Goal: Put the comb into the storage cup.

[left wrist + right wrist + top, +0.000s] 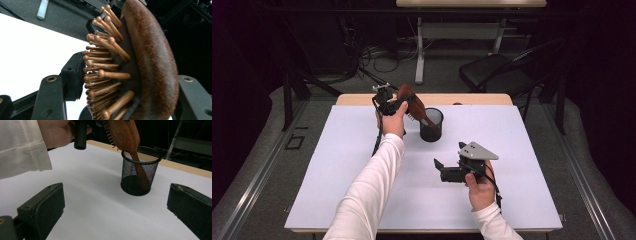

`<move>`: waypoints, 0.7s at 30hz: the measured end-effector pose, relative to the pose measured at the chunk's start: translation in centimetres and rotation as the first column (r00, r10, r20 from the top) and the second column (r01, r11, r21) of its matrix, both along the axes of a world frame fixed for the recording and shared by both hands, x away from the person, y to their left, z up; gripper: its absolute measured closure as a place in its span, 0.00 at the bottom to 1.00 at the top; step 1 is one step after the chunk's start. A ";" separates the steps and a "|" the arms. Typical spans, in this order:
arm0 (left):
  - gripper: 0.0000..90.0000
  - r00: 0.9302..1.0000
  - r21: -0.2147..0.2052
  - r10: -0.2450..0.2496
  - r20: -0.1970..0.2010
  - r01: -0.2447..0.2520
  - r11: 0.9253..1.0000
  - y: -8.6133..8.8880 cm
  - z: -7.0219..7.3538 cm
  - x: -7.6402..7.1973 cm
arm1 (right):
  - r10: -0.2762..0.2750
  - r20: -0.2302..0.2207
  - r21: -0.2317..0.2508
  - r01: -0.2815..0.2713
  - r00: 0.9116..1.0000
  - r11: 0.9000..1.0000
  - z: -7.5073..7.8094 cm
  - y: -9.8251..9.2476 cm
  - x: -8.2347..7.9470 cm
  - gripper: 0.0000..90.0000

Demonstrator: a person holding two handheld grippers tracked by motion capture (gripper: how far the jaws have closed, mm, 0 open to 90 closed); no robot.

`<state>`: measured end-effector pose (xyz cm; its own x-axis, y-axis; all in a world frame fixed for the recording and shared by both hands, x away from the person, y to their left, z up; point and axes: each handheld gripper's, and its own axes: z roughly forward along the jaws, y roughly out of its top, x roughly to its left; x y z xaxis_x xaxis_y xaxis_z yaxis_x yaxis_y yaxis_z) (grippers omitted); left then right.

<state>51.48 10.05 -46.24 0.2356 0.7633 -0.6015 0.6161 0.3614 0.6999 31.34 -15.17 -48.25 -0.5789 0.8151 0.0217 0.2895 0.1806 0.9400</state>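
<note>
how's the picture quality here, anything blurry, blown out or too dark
High view: white table evenly lit, surroundings dark. Left gripper view: hairbrush sharp up close, table washed out to plain white. Right gripper view: mesh cup crisp, the near jaws slightly soft, background murky.

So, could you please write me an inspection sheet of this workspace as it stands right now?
Surface: white sheet over a wooden table; bare apart from the items below.
Job's things: brown wooden paddle hairbrush with peg bristles, handle down inside the black wire-mesh cup, head above the rim, tilted.
Clutter: nothing seen.
Grippers: left gripper raised, brush head between its jaws, which stand apart; contact cannot be told. Right gripper low over the sheet, open, holding nothing.
Cables: black cable trailing from the left gripper; more cables on the floor beyond.
Surroundings: black chair, pale table legs, grey floor, dark room.
</note>
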 end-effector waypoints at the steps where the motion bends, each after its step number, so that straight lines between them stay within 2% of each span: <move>1: 0.42 1.000 0.006 0.001 0.003 -0.001 1.000 0.0 0.0 0.0 | 0.000 0.000 0.000 0.000 1.000 1.000 0.0 0.0 0.0 0.01; 13: 0.36 1.000 0.025 0.019 0.017 -0.020 0.999 0.2 0.2 0.0 | -0.001 0.000 -0.003 0.001 1.000 1.000 0.0 0.0 0.0 0.01; 21: 0.32 0.999 0.010 0.029 0.027 -0.030 1.000 0.3 0.4 -0.2 | 0.002 -0.001 -0.005 -0.002 1.000 1.000 -0.1 0.1 0.0 0.02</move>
